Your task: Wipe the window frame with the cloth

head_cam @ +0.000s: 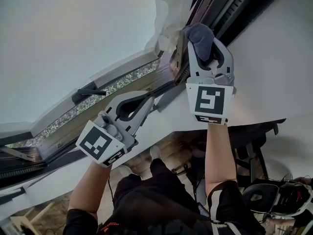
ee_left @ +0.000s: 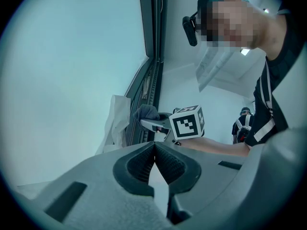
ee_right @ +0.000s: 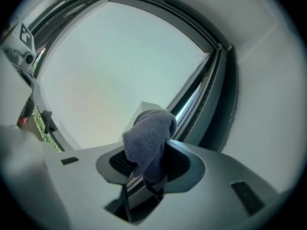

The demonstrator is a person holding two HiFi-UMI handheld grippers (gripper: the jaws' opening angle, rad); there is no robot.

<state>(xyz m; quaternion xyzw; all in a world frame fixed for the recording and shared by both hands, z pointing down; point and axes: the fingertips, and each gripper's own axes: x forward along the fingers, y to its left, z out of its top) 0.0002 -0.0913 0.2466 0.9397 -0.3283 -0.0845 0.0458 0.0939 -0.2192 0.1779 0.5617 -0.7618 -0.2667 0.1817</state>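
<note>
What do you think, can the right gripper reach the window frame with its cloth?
Probably yes. The right gripper holds the cloth close beside the window frame, and nothing stands between them. Whether the cloth already touches it, I cannot tell.

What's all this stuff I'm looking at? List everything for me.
cloth: one, grey-blue, by the frame
window frame: one, dark, around the pane
sheet: one, white, at the frame beside the cloth
handle: one, black, on the frame's lower part
bystander: one, dark clothes, far behind
left gripper: one, grey, jaws together, empty
right gripper: one, grey, clamped on the cloth
</note>
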